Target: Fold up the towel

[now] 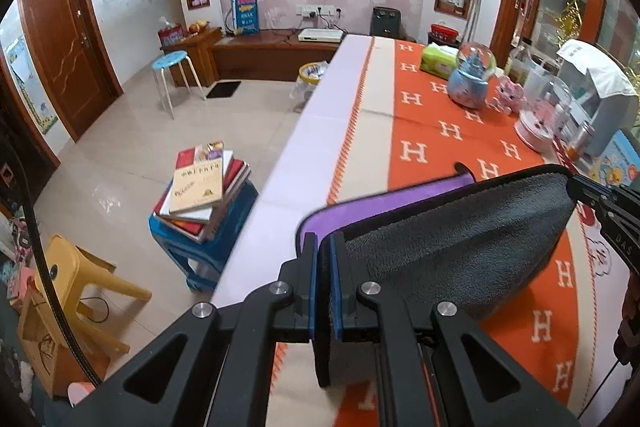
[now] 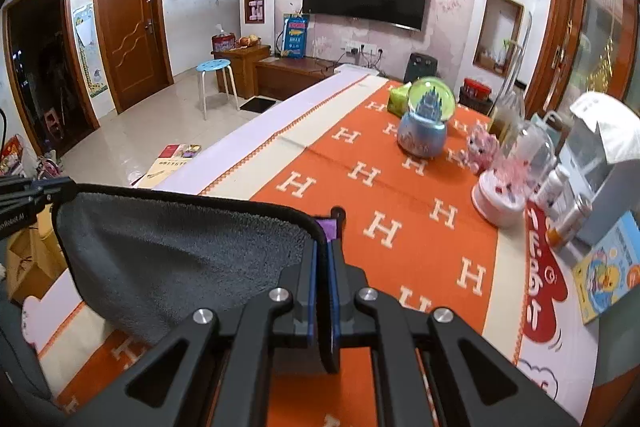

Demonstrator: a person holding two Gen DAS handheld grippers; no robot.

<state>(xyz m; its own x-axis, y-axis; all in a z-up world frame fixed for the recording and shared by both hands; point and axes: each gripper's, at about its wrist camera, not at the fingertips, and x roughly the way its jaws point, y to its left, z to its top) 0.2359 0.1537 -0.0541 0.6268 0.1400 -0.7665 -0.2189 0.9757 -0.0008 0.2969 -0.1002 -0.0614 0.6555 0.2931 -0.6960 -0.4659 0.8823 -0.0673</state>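
The towel (image 1: pixel 452 239) is grey on one side and purple on the other, with a black hem. It is held up above the orange tablecloth (image 1: pixel 440 131), stretched between both grippers. My left gripper (image 1: pixel 324 247) is shut on the towel's left corner. My right gripper (image 2: pixel 324 251) is shut on the towel's right corner; the grey face (image 2: pixel 172 251) hangs to its left. The right gripper also shows in the left wrist view (image 1: pixel 588 191) and the left gripper in the right wrist view (image 2: pixel 48 189). A purple strip (image 1: pixel 384 207) lies behind the grey fold.
On the far right of the table stand a blue snow globe (image 1: pixel 472 75), a green tissue pack (image 1: pixel 438 61), a pink domed ornament (image 2: pixel 508 183), bottles and a white appliance (image 2: pixel 600 155). Left of the table are a book stack on a blue stool (image 1: pixel 204 195) and a yellow chair (image 1: pixel 76 283).
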